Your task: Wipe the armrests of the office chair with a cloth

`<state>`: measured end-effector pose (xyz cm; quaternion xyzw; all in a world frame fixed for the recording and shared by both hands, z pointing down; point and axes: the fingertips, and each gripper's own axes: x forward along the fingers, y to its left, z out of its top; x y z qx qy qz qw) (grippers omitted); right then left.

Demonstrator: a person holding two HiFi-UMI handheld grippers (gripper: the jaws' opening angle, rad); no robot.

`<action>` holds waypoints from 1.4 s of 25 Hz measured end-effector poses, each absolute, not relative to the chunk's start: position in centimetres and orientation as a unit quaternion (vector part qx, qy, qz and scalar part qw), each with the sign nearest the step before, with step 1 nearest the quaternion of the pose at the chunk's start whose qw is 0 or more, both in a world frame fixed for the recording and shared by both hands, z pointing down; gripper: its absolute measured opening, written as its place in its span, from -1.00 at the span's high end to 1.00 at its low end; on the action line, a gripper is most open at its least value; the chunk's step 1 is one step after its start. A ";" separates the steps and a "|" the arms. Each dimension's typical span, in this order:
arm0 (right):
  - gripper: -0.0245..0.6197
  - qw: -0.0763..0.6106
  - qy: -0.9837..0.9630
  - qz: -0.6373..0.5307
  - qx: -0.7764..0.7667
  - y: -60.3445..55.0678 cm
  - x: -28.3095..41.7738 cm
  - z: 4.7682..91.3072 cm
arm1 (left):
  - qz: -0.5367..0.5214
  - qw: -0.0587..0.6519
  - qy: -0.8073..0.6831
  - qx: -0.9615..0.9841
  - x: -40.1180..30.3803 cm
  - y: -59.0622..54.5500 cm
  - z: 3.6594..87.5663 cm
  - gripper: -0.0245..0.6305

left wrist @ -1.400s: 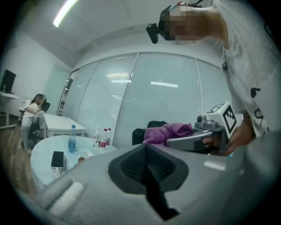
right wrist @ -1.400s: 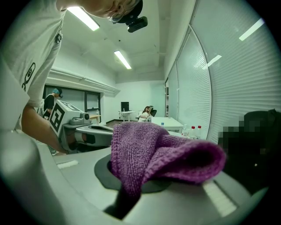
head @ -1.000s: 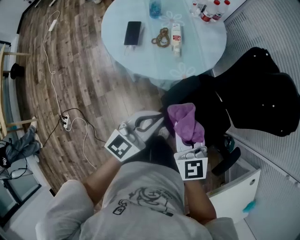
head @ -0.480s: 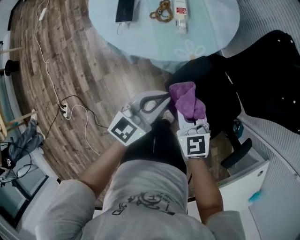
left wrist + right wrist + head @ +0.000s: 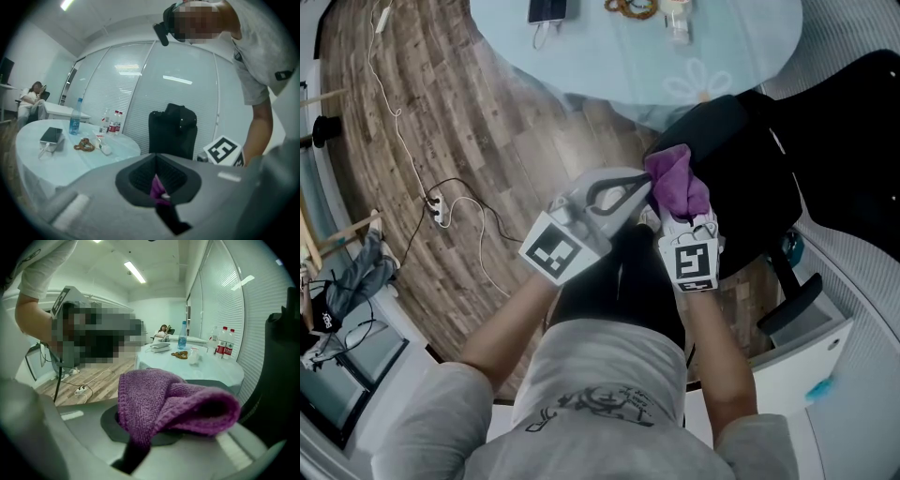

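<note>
Wood floor (image 5: pixel 478 122), purple cloth (image 5: pixel 677 178) clamped in right hand-held gripper (image 5: pixel 684 221), left hand-held gripper (image 5: pixel 639 192) pinching its edge

Head view: overhead, looking steeply down.
Left gripper view: low, near, facing round table (image 5: pixel 70 159) and office chair (image 5: pixel 172 131).
Right gripper view: low, facing the same table.
All share: table.

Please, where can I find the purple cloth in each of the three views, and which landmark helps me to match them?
Head view: the purple cloth is right of centre, at the left edge of the black chair.
Left gripper view: only a small purple strip shows, low at centre, between the left tongs.
Right gripper view: it fills the lower centre, held in the right tongs.
Shared landmark: the round table.
</note>
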<state>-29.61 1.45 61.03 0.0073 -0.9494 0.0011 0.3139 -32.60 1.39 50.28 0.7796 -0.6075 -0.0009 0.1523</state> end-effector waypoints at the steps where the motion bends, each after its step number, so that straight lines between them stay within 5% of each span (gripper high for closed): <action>1: 0.83 0.313 -0.950 0.001 0.007 1.4 -29.6 61.0 | 0.000 0.153 -0.607 0.780 -32.6 1.4 50.4 0.92; 35: 0.84 0.340 -0.937 -0.010 0.081 -18.6 -30.5 62.7 | -0.004 0.160 -0.604 0.781 -31.8 1.8 49.8 0.92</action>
